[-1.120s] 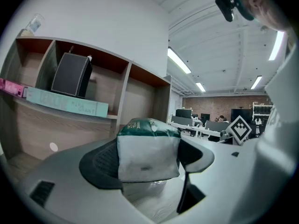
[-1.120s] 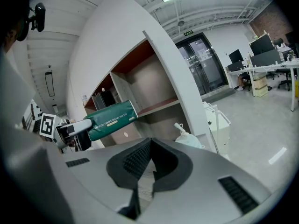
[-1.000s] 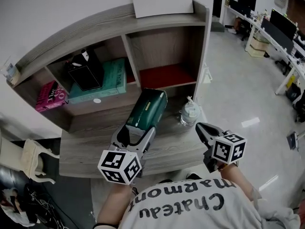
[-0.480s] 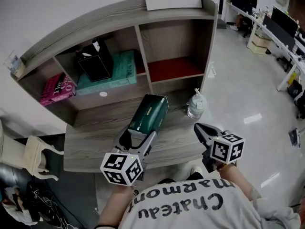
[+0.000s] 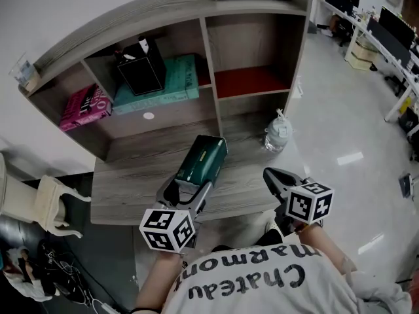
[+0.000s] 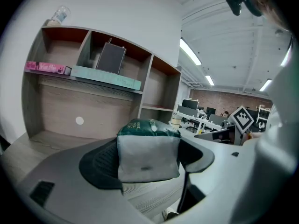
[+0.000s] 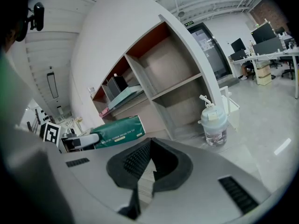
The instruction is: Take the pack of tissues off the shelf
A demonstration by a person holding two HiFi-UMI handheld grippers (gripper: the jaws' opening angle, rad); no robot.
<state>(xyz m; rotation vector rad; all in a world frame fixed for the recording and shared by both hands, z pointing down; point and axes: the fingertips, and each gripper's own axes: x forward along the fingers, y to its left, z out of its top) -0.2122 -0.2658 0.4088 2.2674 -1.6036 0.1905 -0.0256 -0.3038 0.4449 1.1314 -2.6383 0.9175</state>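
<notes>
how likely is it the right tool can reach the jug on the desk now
Probably yes: the right tool is empty, jaws together, and the jug stands just ahead of it with only desk between. It must open first.

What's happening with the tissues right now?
The left tongs are clamped on one end of the green tissue pack, which is out of the shelf, over the desktop in front. The right tongs are shut and empty, off to the side. A plastic bottle stands on the desktop nearby.
</notes>
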